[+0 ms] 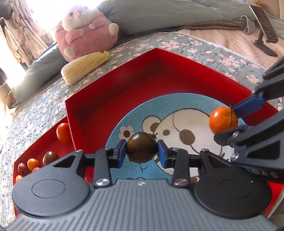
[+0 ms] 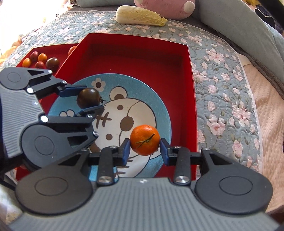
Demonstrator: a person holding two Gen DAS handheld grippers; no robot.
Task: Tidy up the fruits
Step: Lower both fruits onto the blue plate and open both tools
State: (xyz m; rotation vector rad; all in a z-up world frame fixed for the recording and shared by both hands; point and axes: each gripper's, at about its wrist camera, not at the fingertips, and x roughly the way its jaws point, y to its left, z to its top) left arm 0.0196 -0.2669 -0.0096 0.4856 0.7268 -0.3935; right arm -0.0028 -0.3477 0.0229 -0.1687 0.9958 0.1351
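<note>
— While my left tool (image 1: 142,151) pinches the dark tomato (image 1: 141,147) above the plate (image 1: 177,101), what should I mind?
— Lower it gently; it may roll.

— From the right view, my right tool (image 2: 145,148) grips the orange (image 2: 145,139) over the plate's near rim. Same?
— Yes, set it apart from the tomato.

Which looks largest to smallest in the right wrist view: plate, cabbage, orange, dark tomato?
1. plate
2. cabbage
3. orange
4. dark tomato

The orange is nearer the camera than the tomato, so their true order is unsure; the cabbage lies farthest away.
</note>
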